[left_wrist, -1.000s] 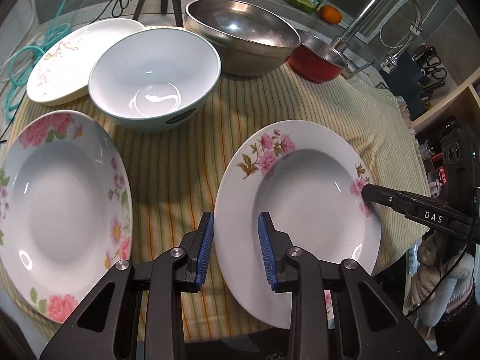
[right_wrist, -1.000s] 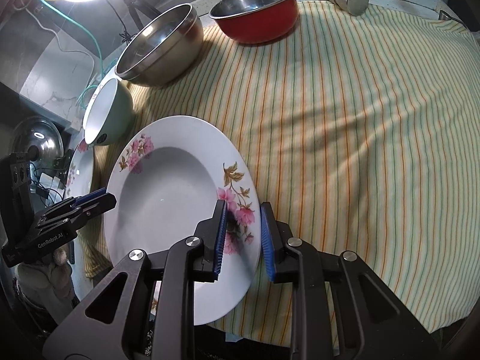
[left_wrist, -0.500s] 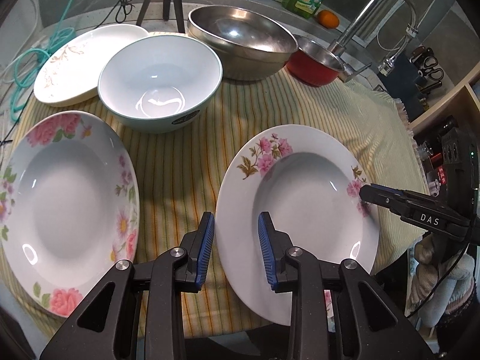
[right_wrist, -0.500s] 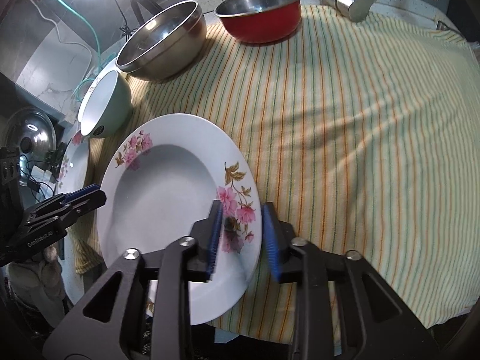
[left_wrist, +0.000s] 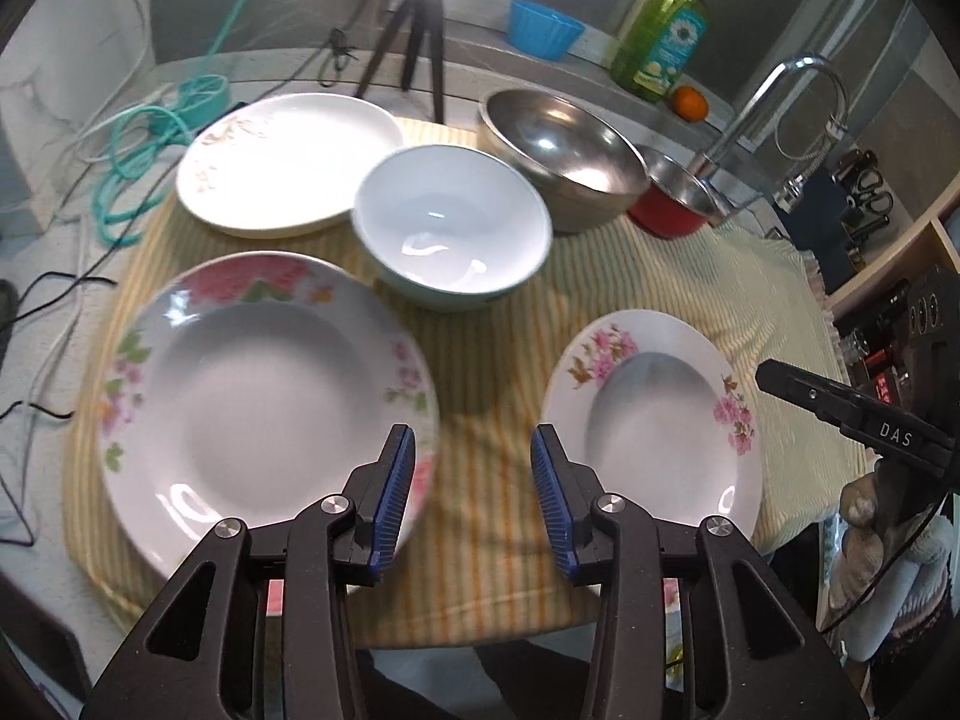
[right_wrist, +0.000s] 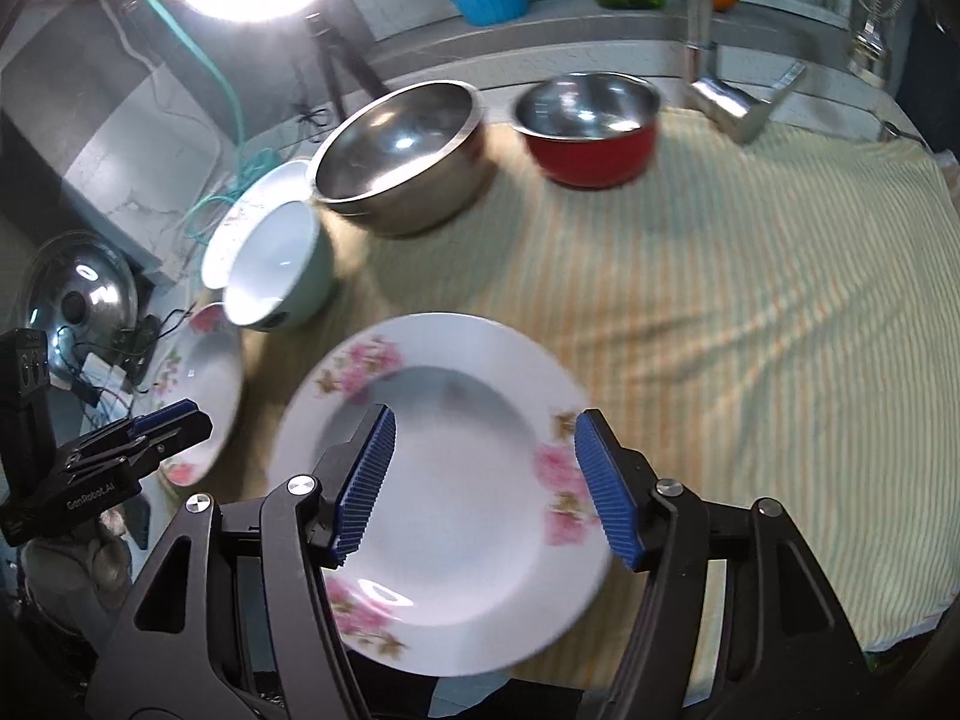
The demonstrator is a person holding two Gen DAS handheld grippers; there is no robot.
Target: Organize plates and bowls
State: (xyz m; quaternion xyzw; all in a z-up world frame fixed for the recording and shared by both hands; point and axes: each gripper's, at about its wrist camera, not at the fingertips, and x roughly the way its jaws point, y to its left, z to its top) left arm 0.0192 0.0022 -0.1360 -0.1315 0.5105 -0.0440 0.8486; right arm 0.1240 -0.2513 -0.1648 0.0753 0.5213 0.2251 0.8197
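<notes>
A small floral deep plate (left_wrist: 654,414) (right_wrist: 456,468) lies on the striped cloth at the front right. A larger pink-flowered deep plate (left_wrist: 258,396) (right_wrist: 207,384) lies at the front left. A white bowl (left_wrist: 450,228) (right_wrist: 276,264) and a flat white plate (left_wrist: 282,162) sit behind them. My left gripper (left_wrist: 471,480) is open, above the cloth between the two deep plates. My right gripper (right_wrist: 483,480) is open, with its jaws spread above the small plate. It also shows at the right of the left wrist view (left_wrist: 840,402).
A steel mixing bowl (left_wrist: 564,156) (right_wrist: 402,150) and a red pot (left_wrist: 678,198) (right_wrist: 591,126) stand at the back. A faucet (left_wrist: 786,96) (right_wrist: 726,90), a green soap bottle (left_wrist: 666,36), a blue cup (left_wrist: 543,27) and a light tripod (left_wrist: 420,30) are behind. The cloth's front edge (left_wrist: 480,630) is near.
Both grippers have opened and pulled back and up. The right gripper let go of the small plate's rim; the plate now lies flat on the cloth. The left gripper shifted left.
</notes>
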